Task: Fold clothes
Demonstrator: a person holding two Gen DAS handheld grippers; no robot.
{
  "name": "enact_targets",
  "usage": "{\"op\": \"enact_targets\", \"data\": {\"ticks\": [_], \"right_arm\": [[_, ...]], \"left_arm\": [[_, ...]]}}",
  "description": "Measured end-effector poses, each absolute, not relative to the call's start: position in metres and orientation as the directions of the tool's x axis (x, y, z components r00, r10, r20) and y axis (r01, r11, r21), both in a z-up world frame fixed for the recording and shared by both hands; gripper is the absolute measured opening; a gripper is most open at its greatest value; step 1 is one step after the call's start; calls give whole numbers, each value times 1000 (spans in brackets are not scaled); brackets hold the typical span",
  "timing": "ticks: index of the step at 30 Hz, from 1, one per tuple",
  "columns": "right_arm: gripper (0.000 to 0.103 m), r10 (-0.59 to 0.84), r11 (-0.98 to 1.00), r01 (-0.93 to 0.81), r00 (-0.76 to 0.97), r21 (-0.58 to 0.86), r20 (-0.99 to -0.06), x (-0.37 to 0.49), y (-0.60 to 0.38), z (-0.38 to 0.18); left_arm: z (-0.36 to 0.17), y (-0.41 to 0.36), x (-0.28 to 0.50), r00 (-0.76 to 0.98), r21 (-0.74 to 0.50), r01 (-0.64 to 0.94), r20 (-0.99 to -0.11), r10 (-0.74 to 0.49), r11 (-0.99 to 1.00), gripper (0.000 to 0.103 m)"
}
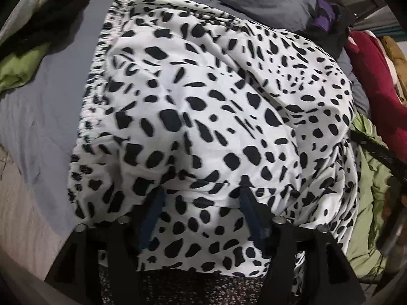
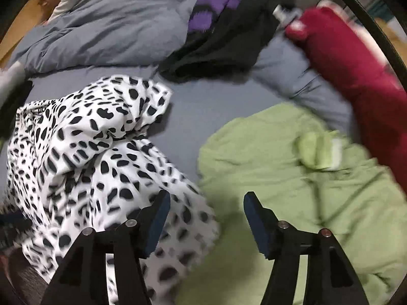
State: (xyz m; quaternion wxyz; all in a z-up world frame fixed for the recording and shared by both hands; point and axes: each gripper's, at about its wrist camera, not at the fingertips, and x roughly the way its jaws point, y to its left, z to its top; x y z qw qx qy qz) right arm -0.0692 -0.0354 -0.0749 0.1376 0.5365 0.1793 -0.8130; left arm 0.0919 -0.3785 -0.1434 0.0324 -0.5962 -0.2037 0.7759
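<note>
The one spotted garment (image 1: 203,106) lies on the grey bed sheet (image 1: 43,101), with its long axis from the near edge to the far left, where the elastic waistband (image 1: 101,50) ends. The left gripper (image 1: 201,203) stands apart over the near cloth, which lies between the fingers without being pressed. Only the right wrist view shows the right gripper (image 2: 206,209), also apart and empty, above one green garment (image 2: 279,178), with one red garment (image 2: 351,63) far right.
</note>
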Motion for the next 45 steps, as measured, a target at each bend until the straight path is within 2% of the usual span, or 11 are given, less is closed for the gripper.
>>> {"op": "enact_targets", "data": {"ticks": [1,2,3,5,11,14,20,39,40,43,45], "right_arm": [[57,-59,-893,436,-355,-109,-933,-68,-37,-82],[29,-87,-886,456,-330,-79,-940,-64,-38,-89],[16,-114,-878,476,-305,-48,-946,-61,-39,-95],[4,-118,-856,511,-340,-78,-933,-46,-38,-91],[4,15,-870,393,-580,-297,-814,-39,-2,-29],[4,214,-847,187,-737,-498,-641,-49,16,10],[5,455,-873,-255,-732,-416,-507,-59,82,62],[5,595,-804,-523,-721,-283,-355,140,190,139],[7,616,-787,-534,-695,-308,-371,135,191,134],[43,654,-754,-572,-603,-322,-458,123,208,108],[44,646,-752,-585,-559,-305,-520,122,222,90]], "left_arm": [[-143,-376,91,-285,-348,182,-914,290,-920,72],[-144,-373,89,-282,-341,171,-916,286,-924,75],[-143,-371,89,-280,-332,163,-918,279,-929,78],[-142,-369,87,-275,-318,157,-923,267,-935,78],[-132,-387,92,-288,-420,297,-896,339,-858,78],[-135,-395,90,-281,-436,319,-892,355,-842,78],[-138,-397,97,-283,-417,331,-900,332,-847,78],[-87,-275,102,-266,-519,46,-830,490,-854,78],[-88,-269,104,-260,-516,32,-831,491,-856,78],[-95,-265,104,-234,-499,14,-844,482,-867,78],[-101,-266,107,-221,-475,23,-860,459,-879,78]]}}
